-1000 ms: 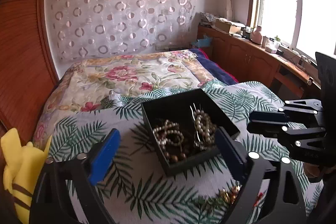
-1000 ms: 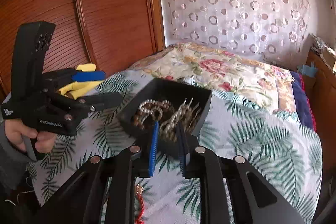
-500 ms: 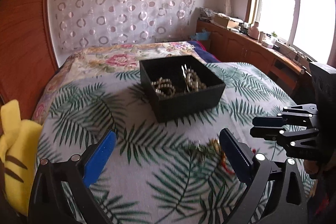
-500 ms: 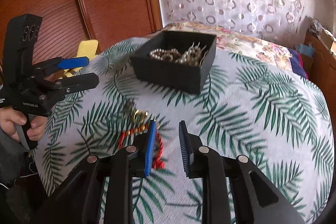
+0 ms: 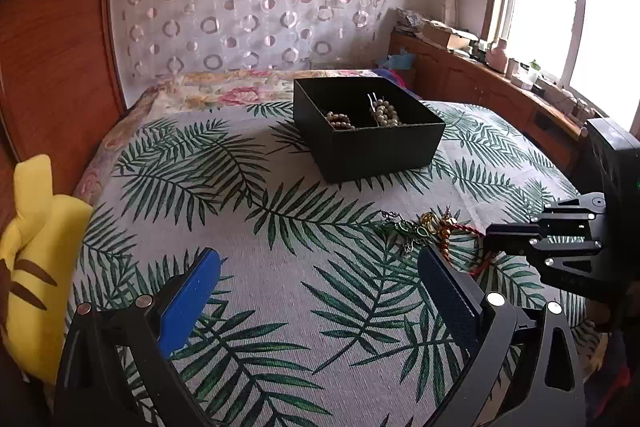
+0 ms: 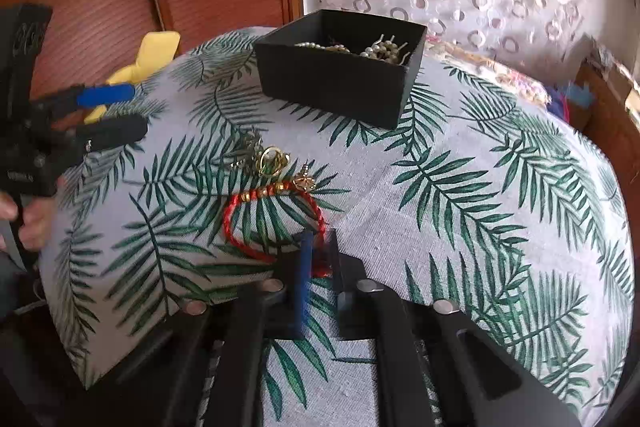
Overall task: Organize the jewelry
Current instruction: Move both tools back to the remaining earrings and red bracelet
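- Left wrist view, far L: yellow plush (image 5: 36, 259) sits at the bed edge, beside the wood panel.
- Your left gripper (image 5: 320, 287) hangs over the palm-leaf bedspread (image 5: 248, 211) w/ fingers spread wide, nothing between them.
- Centre-back: black box (image 5: 380, 147) rests on the spread; two coils of beads (image 5: 386, 115) lie inside, w/ a hairpin's prongs sticking up.
- R of centre: gold trinkets (image 5: 424, 225) piled on the cloth, just beside the red cord bracelet (image 5: 476, 269).
- Far R: your right gripper (image 5: 492, 241) reaches in low over that bracelet.
- Right wrist view: right gripper (image 6: 318, 251) has fingers nearly together, straddling the near loop of the red cord bracelet (image 6: 232, 211); can't tell if they're pinching it yet.
- Bracelet lies flat, well apart from the box (image 6: 332, 83).
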The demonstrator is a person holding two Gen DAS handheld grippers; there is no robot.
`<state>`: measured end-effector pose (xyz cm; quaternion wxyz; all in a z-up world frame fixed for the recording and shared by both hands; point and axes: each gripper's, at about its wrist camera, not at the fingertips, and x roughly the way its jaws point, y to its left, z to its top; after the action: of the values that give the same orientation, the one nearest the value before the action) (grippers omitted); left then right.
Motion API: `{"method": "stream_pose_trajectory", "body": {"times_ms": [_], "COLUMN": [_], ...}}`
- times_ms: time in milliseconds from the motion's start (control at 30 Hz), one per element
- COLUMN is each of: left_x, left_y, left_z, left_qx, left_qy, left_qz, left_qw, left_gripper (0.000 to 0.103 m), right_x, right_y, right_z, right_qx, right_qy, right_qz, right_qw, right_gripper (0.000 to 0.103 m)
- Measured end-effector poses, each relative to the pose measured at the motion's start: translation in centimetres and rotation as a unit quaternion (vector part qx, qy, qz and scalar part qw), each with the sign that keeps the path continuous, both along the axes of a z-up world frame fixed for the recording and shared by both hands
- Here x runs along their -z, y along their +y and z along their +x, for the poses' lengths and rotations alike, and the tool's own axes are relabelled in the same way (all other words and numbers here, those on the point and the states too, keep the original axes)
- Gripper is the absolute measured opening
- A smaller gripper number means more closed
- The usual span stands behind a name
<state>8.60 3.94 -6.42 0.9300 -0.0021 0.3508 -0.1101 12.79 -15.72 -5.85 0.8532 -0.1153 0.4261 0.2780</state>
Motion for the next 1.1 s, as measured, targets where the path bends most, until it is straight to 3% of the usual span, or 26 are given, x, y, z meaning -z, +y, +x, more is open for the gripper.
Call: {"method": "stream_pose_trajectory", "body": {"times_ms": [233, 400, 500, 600, 1100], "left_x": [0.4, 0.8, 0.9, 1.0, 2.5], "left_y": [-1.4, -2.9, -3.9, -4.8, -7.4], "left_z": [0.4, 1.4, 2.3, 3.1, 5.1], "left_qx": [0.025, 0.054, 0.068, 0.075, 0.089], "left_qy": [0.009, 0.031, 0.041, 0.047, 0.066], "left_qz": [0.004, 0.001, 0.005, 0.008, 0.045], "left_qw": [0.9996, 0.9981, 0.9968, 0.9961, 0.9929], "left_gripper": [0.095, 0.062, 0.048, 0.041, 0.039], "right_x": [-0.4, -1.1, -1.2, -1.0, -0.3], "right_y": [-2.3, -3.6, -4.0, -4.3, -4.8], "right_z": [-2.1, -3.4, -3.8, -3.8, -4.0], "right_qx": [0.025, 0.039, 0.044, 0.049, 0.053], "right_qy": [-0.004, -0.017, -0.023, -0.020, -0.015], "right_qz": [0.023, 0.038, 0.038, 0.041, 0.054], "right_qw": [0.999, 0.998, 0.998, 0.998, 0.997], "right_gripper": [0.006, 0.006, 0.006, 0.006, 0.006]}}
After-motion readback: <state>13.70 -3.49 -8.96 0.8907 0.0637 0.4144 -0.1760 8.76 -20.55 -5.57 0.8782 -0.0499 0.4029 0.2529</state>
